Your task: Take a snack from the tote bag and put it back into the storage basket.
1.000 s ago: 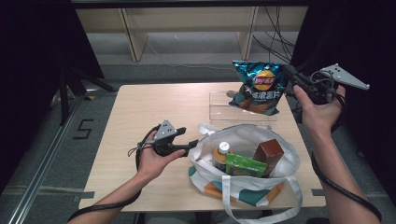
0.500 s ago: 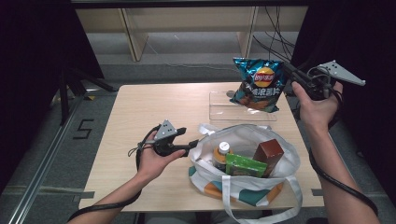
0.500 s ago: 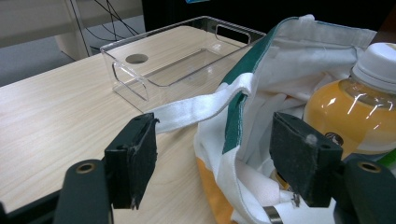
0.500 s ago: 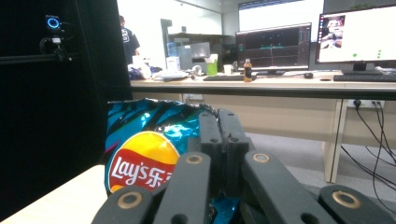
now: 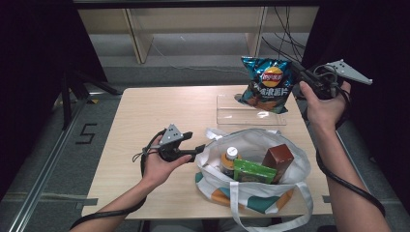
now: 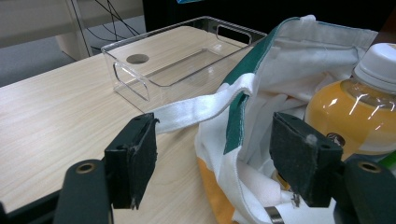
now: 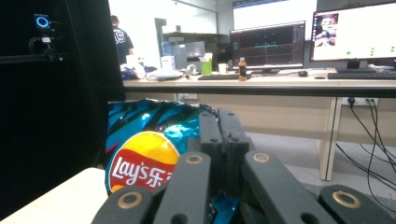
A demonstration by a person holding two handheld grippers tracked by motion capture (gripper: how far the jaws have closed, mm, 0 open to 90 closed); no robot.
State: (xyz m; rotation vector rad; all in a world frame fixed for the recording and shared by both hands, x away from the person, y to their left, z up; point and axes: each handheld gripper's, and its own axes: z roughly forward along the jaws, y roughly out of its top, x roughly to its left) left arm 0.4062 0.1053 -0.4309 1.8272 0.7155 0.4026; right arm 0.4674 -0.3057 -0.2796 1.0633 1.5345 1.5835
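**Now: chips bag lifted over the tray**

Your right gripper (image 5: 296, 72), jaws clenched on the blue foil chips bag (image 5: 267, 83), holds it above the clear plastic tray (image 5: 251, 117). Your left gripper (image 6: 224, 158), jaws released, straddles the white tote bag (image 5: 251, 145) rim on the desk (image 5: 159, 111). Next, probably lower the chips into the tray.

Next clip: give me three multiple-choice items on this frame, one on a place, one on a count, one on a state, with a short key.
1. Where is the chip bag?
A. in the tote
B. held up over the clear tray
C. on the floor

2. How many items show inside the tote?
A. one
B. three
C. five

3. How does the left tool stand?
A. open at the tote's rim
C. shut on the bottle
B. shut on the tray

Key: 1 B, the right tool pinches it above the tray; 2 B, bottle, green pack, brown box; 3 A, its pads stand apart.
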